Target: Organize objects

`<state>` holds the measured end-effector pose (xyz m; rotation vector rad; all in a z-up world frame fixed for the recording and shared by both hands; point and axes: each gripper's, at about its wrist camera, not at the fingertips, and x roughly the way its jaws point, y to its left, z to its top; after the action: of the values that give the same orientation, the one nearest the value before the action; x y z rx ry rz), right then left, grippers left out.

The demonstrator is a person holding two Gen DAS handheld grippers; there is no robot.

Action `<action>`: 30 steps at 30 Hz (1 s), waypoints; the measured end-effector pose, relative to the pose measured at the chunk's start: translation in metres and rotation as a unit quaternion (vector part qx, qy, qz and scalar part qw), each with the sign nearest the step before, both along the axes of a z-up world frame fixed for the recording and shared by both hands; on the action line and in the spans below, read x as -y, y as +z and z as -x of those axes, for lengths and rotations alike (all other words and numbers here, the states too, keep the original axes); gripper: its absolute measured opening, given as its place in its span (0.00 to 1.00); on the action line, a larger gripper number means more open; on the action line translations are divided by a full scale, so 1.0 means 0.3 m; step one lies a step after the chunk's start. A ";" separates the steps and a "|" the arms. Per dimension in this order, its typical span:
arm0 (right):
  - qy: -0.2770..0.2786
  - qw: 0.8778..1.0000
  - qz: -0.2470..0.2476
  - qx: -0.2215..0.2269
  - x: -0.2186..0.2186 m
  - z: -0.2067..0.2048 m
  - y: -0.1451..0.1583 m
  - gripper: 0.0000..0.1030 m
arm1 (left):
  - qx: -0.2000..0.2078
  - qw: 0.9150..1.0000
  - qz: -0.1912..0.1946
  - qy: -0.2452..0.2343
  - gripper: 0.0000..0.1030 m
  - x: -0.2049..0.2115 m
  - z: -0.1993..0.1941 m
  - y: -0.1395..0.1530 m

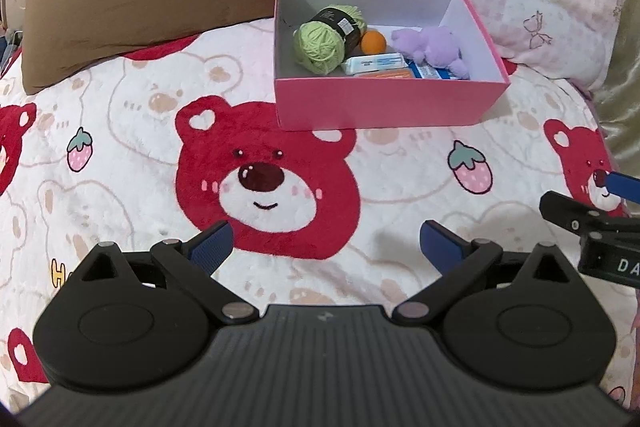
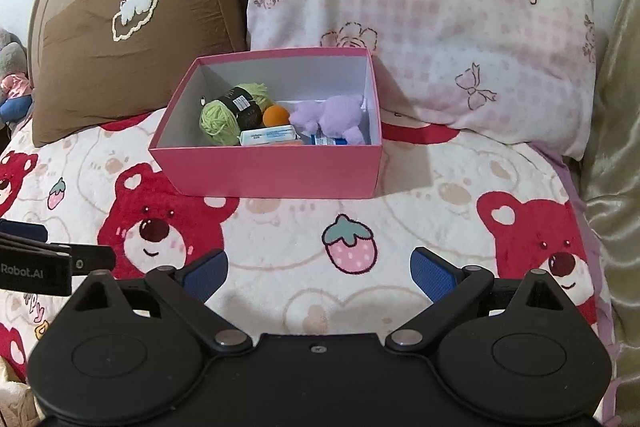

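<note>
Looks basically done: pink box [image 2: 276,171] at 12 o'clock on the bed holds green yarn [image 2: 218,121], orange ball [image 2: 276,115], purple plush [image 2: 334,117]. Left tongs [image 1: 326,251] and right tongs [image 2: 318,275] both spread, empty. Nothing loose left on the blanket [image 2: 420,227].

We read "Robot.AI" in white letters on the black body of the left gripper [image 2: 36,273], seen at the left edge of the right wrist view. In the left wrist view, the right gripper [image 1: 612,263] bears white letters of which only "DA" shows before the frame cuts them off. The yarn band [image 1: 340,23] and the white packet [image 1: 376,63] carry print too small to read.
</note>
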<state>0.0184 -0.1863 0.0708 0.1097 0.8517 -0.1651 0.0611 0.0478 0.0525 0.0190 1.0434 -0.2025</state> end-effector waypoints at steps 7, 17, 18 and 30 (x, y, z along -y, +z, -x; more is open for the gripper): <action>0.008 1.000 0.004 -0.010 -0.020 -0.010 -0.013 0.96 | 0.016 1.000 -0.015 0.003 0.98 -0.003 0.002 0.008; 0.018 1.000 -0.008 -0.004 -0.002 0.006 -0.005 0.97 | 0.004 1.000 -0.013 0.007 0.98 -0.020 -0.017 -0.005; 0.019 1.000 -0.008 -0.004 -0.001 0.005 -0.006 0.97 | 0.000 1.000 -0.011 0.006 0.98 -0.022 -0.022 -0.007; 0.027 1.000 -0.015 -0.002 0.001 0.007 -0.001 0.97 | -0.010 1.000 0.005 0.009 0.98 -0.034 -0.026 -0.011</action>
<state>0.0163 -0.1867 0.0704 0.1156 0.8601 -0.1022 0.0689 0.0580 0.0494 -0.0017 1.0615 -0.1915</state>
